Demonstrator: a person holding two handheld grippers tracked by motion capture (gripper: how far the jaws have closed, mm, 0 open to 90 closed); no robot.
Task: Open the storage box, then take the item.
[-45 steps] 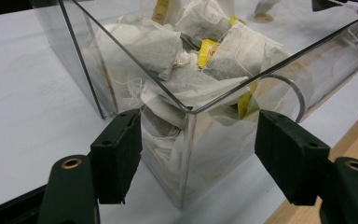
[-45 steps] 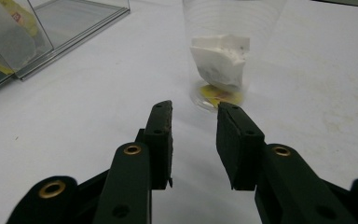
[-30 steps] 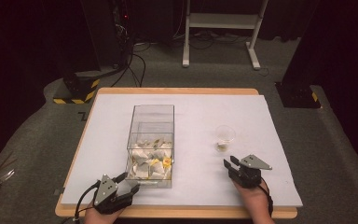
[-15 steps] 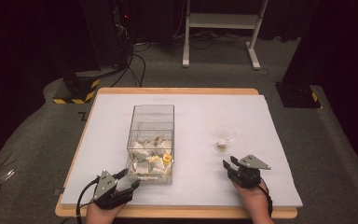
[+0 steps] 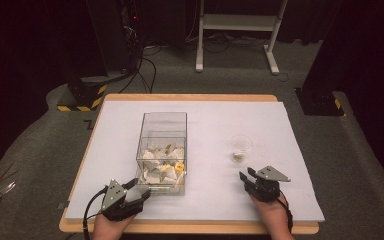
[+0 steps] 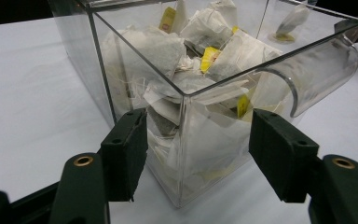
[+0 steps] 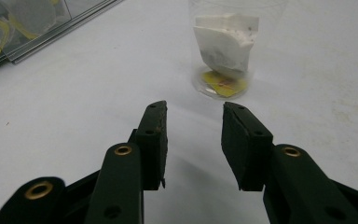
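While the left gripper point(image 5: 141, 192) sits at the near left corner of the clear acrylic box point(image 5: 163, 150), its jaws stand wide and empty, one on each side of that corner edge without touching it. The tea bags point(image 6: 200, 56) lie heaped inside, well above the jaws, so the sensible move is to lift the gripper over the rim and come down on one bag's upper fold rather than the tangle of strings. Over on the right, the right gripper point(image 5: 246, 176) rests on the table with jaws partly open and empty, aimed at the plastic cup point(image 7: 226, 51) that already holds a tea bag; it can steady that cup
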